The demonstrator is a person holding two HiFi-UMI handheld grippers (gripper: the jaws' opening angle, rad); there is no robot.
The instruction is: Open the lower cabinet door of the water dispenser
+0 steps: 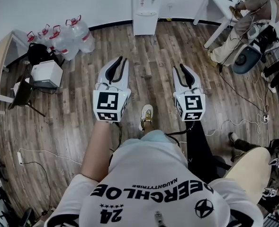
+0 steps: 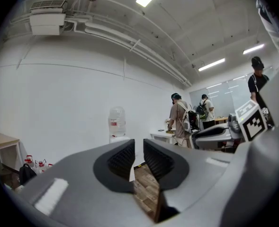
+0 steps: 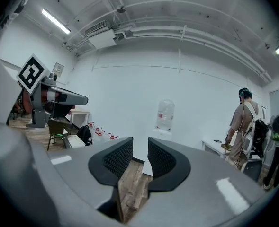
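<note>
The person is standing on the wood floor [image 1: 158, 56] and holding both grippers out level, pointing them toward the far wall. The water dispenser [image 1: 147, 8] is standing against that wall, well apart from both grippers and roughly between the two lines they are pointing along. Its lower cabinet door [image 1: 144, 25] is facing the person and looks flush with the white front, though it is too small here to show a handle.

The left gripper [image 1: 122, 60] is holding its jaws spread by a narrow gap, with only floor showing between them. In the left gripper view the dispenser is rising just above the left-hand jaw, left of the gap. The right gripper [image 1: 180, 68] is likewise holding its jaws slightly apart and pinching nothing. In the right gripper view the dispenser is sitting above the right-hand jaw, right of the gap. A cluster of water bottles [image 1: 66, 36] is lying by the wall, left of the dispenser.
</note>
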